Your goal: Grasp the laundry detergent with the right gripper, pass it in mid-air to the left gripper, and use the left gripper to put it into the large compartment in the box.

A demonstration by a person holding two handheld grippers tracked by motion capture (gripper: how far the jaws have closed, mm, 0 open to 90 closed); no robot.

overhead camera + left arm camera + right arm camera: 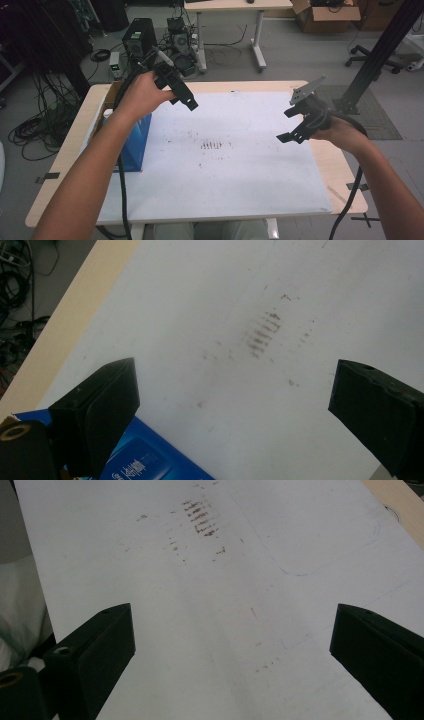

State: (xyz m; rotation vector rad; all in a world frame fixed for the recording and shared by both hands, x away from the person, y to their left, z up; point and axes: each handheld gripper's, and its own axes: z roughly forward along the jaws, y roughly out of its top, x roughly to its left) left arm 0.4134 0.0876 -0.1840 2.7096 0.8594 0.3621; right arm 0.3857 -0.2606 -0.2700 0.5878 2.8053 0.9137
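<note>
Standing on edge at the left side of the table, the blue box (134, 145) is the thing nearest either gripper, and it looks to be what the work will turn on. It sits partly on the white sheet (240, 170) that covers most of the tabletop, with an opened brown carton (111, 95) just behind it at the table's far left corner. In the left gripper view a corner of the box shows between the jaws, low down and close to the left jaw.

The left gripper (181, 95) hangs in the air above and just beyond the box, jaws spread wide and holding nothing. Held this way, tilted down toward the sheet, it seems poised to drop onto the box rather than to work anything else.

The right gripper (295, 125) hovers well apart over the right side of the sheet, its jaws likewise fully parted and empty. Its own view looks along bare sheet toward a patch of brown scuff marks (200, 517) near the middle, so it is probably just waiting clear of the left hand's reach.

The wooden table (75, 145) edge frames the sheet; cables and a computer tower lie on the floor beyond.
</note>
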